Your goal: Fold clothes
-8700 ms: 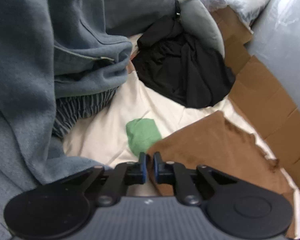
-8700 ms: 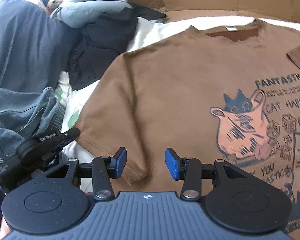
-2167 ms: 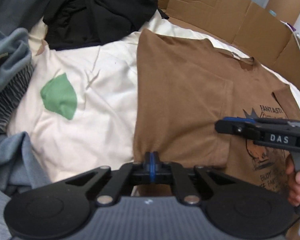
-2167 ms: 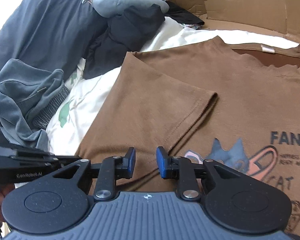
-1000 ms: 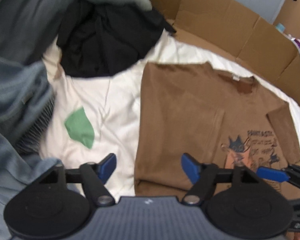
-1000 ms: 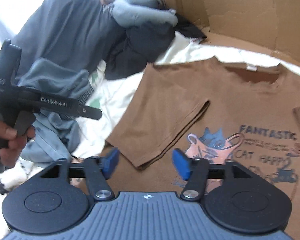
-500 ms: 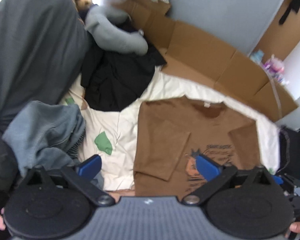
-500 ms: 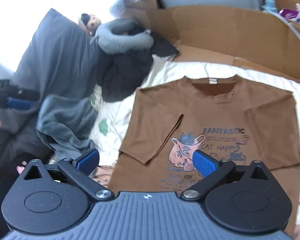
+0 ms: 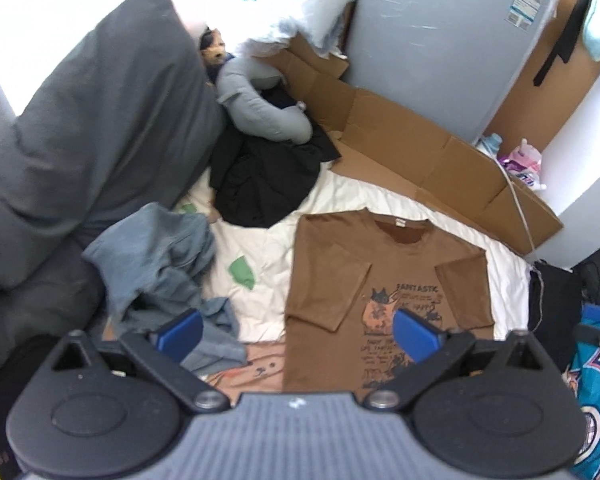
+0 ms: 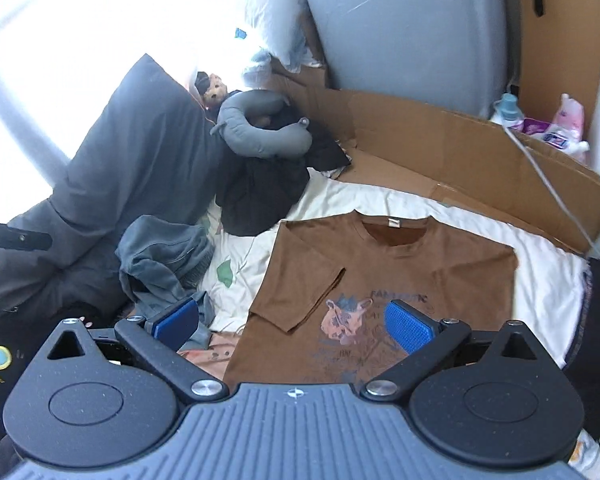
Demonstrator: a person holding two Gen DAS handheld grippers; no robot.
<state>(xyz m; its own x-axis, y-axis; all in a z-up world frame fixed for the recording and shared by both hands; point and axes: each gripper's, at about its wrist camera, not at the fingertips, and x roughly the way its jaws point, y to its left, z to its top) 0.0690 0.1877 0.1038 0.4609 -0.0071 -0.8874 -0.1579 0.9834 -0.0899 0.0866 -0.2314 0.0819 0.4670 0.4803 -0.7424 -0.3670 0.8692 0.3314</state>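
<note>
A brown T-shirt [image 9: 384,268] [image 10: 392,272] with a cat print lies face up on the cream sheet [image 9: 272,240] [image 10: 548,280]. Its left sleeve [image 9: 328,284] [image 10: 300,296] is folded inward over the chest; the right sleeve is spread flat. Both grippers are held high above the bed, well clear of the shirt. My left gripper [image 9: 298,332] is wide open and holds nothing. My right gripper [image 10: 292,322] is also wide open and holds nothing. The left gripper's tip [image 10: 16,238] shows at the left edge of the right wrist view.
A crumpled grey-blue garment [image 9: 160,256] [image 10: 164,260] lies left of the shirt. A black garment [image 9: 260,176] [image 10: 260,192] and a grey neck pillow [image 9: 260,116] [image 10: 260,128] lie behind it. A big dark pillow [image 9: 92,128] fills the left; flattened cardboard [image 9: 420,152] [image 10: 460,148] lines the far side.
Both grippers released the shirt after the left sleeve was folded in, opened wide, and rose far up and back from the bed, so the whole shirt now shows.
</note>
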